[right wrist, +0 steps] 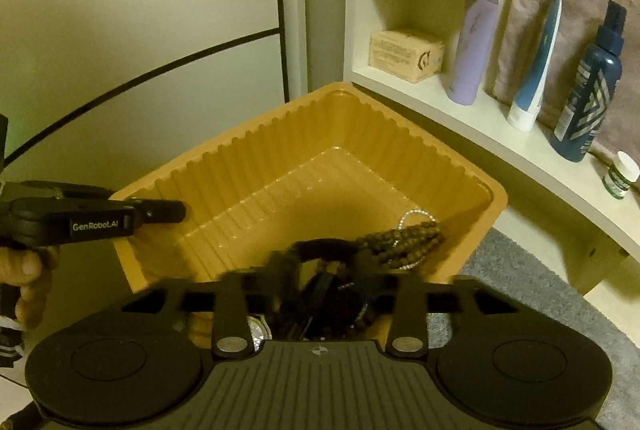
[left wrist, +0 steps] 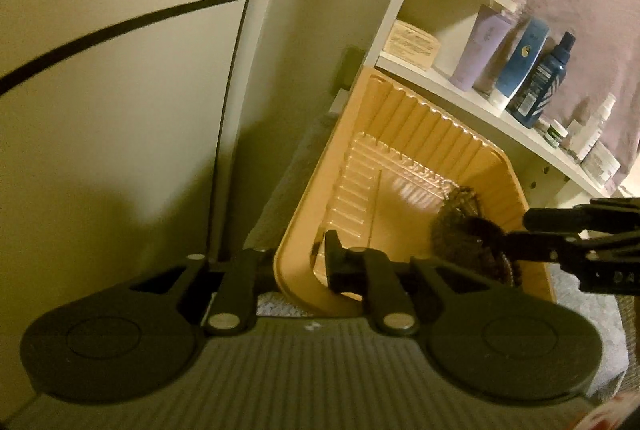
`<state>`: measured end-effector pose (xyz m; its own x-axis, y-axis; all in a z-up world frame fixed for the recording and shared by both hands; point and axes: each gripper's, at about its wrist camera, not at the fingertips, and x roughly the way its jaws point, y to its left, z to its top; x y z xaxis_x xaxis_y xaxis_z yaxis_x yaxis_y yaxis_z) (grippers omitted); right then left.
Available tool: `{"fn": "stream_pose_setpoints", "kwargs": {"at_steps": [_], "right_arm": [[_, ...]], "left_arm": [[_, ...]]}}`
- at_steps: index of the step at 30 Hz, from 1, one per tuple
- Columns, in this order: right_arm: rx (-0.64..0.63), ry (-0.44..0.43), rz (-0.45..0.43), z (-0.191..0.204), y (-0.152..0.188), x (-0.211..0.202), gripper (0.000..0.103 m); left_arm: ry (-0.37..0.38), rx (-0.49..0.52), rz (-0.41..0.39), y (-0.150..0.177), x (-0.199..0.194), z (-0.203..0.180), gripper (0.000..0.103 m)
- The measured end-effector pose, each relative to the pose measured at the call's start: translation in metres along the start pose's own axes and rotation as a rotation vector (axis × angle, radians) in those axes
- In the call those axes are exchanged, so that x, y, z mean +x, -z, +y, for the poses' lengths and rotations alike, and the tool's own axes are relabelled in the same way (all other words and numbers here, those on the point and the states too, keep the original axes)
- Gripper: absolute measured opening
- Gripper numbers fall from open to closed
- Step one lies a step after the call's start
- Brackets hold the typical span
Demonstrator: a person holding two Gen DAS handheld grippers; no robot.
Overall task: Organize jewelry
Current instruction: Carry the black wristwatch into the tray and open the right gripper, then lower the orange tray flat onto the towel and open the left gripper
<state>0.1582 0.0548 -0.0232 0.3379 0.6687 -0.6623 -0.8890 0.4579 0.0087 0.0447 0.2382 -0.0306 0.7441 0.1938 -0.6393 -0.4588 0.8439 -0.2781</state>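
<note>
At the lower centre of the right wrist view the right gripper (right wrist: 320, 290) stands with its jaws parted over a blurred dark heap of jewelry; whether its pads still press on anything cannot be told. Just right of it a brown beaded bracelet (right wrist: 404, 242) lies inside the orange tray (right wrist: 360, 118), with a thin silvery chain (right wrist: 416, 216) behind it. At the left edge the left gripper (right wrist: 160, 210), jaws nearly closed and holding nothing visible, reaches over the tray's rim, a hand (right wrist: 24, 278) below it. The tray sits on grey carpet (right wrist: 532, 270) beside a white shelf unit (right wrist: 480, 118) with bottles.
</note>
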Motion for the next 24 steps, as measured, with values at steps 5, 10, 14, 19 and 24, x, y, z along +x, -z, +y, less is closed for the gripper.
{"fn": "stream_pose_setpoints", "kwargs": {"at_steps": [5,10,14,19,24], "right_arm": [[0.015,0.006,-0.011,0.002,0.003,-0.006,0.052],[0.047,0.013,-0.029,-0.001,0.006,-0.010,0.053],[0.065,0.016,-0.047,-0.001,0.010,-0.015,0.053],[0.093,0.017,-0.076,-0.003,0.013,-0.025,0.053],[0.175,0.045,-0.143,-0.009,0.016,-0.049,0.064]], "left_arm": [[0.006,-0.021,0.014,0.001,0.000,0.003,0.021],[-0.014,-0.014,0.015,-0.001,-0.003,0.004,0.040],[-0.027,-0.010,0.008,-0.001,-0.008,0.007,0.042],[-0.050,-0.009,-0.016,-0.005,-0.021,0.011,0.058],[-0.099,0.029,-0.076,-0.013,-0.045,0.005,0.086]]}}
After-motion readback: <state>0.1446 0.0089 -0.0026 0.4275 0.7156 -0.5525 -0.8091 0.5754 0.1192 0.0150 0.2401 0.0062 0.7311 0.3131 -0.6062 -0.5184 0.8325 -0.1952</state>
